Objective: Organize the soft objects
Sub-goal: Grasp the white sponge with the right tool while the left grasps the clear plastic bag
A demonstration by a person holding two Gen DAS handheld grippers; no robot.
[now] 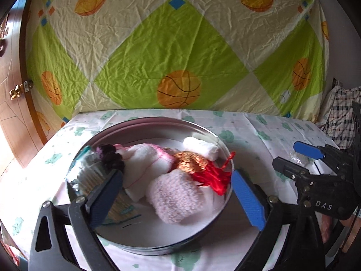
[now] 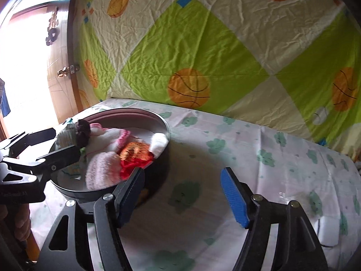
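Observation:
A round metal tin [image 1: 158,122] stands on the table and holds a pile of soft things. A pale pink knitted piece [image 1: 178,196] lies at the front, with a white and pink sock [image 1: 144,158], an orange pouch [image 1: 191,161] with red tassels [image 1: 214,178], a white roll [image 1: 200,145] and a dark scrunchie [image 1: 110,155] behind it. My left gripper [image 1: 177,176] is open above the tin's near side, its fingers wide apart on either side of the pile, holding nothing. My right gripper [image 2: 182,172] is open over bare cloth to the right of the tin [image 2: 162,169], with nothing between its fingers.
The table wears a white cloth with green cloud prints [image 2: 248,158]. A green and cream sheet with basketballs [image 1: 180,45] hangs behind it. A wooden door [image 1: 13,90] is on the left, and a checked bag [image 1: 340,117] on the right. A packet [image 1: 90,171] lies in the tin's left side.

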